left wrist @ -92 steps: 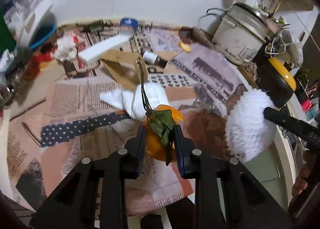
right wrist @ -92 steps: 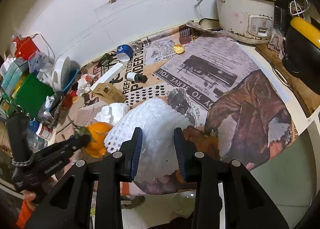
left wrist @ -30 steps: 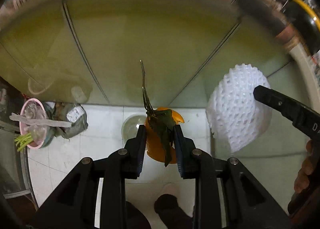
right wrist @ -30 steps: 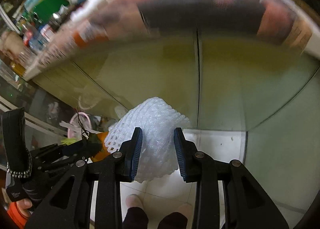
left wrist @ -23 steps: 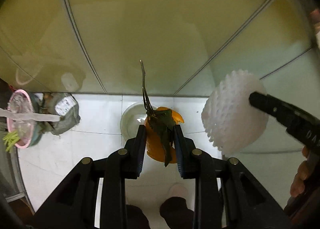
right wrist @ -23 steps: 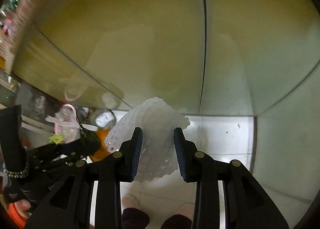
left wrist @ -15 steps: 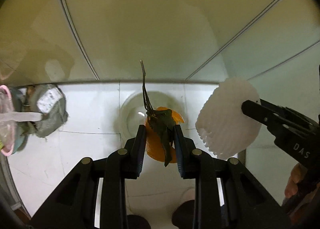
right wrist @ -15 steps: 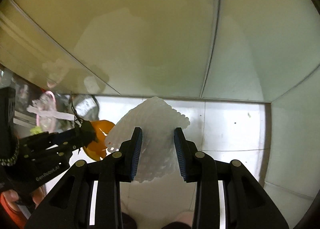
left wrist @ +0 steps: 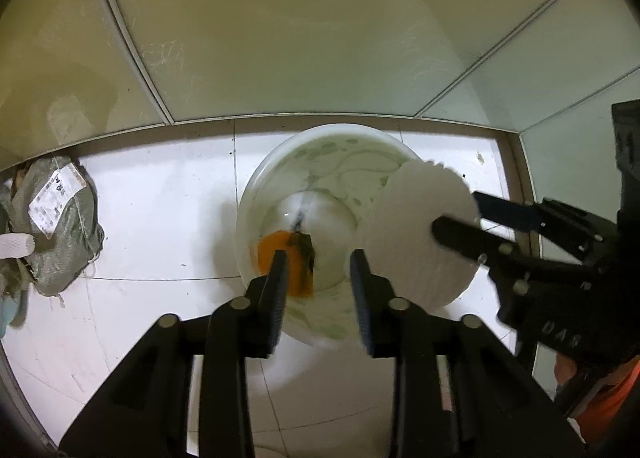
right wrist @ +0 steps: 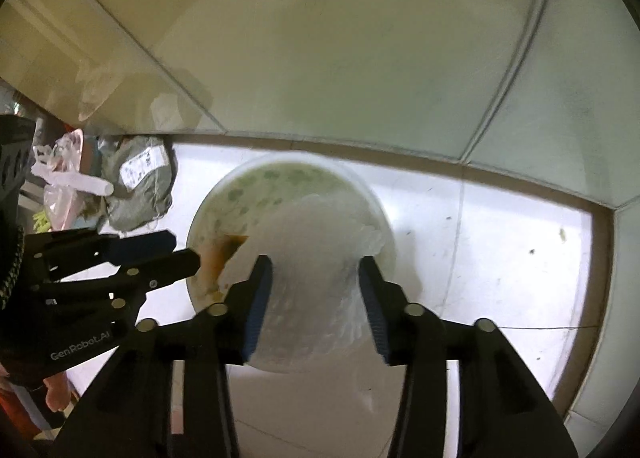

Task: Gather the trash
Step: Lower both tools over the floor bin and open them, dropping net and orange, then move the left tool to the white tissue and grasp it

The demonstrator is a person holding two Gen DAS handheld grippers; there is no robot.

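A white bin (left wrist: 250, 198) with green patches inside stands on the floor right below both grippers. My left gripper (left wrist: 320, 278) hangs over it with its jaws opening. The orange peel with dark leaves (left wrist: 280, 258) has left the pads and lies low inside the bin, beside the left finger. My right gripper (right wrist: 314, 298) is also over the bin (right wrist: 200, 214), jaws opening. The white foam net (right wrist: 316, 258) is blurred and still sits between the spread fingers. In the left wrist view the net (left wrist: 416, 234) hangs at the bin's right rim.
A grey-green sack with a white label (left wrist: 60, 226) lies on the white floor tiles (left wrist: 160, 218) left of the bin. A pink bag (right wrist: 64, 178) sits behind the sack (right wrist: 136, 186). Pale cabinet panels (left wrist: 320, 38) rise behind the bin.
Both grippers came down from the table to just over the bin. Both pairs of jaws spread apart. The orange peel dropped out of the left gripper into the bin.
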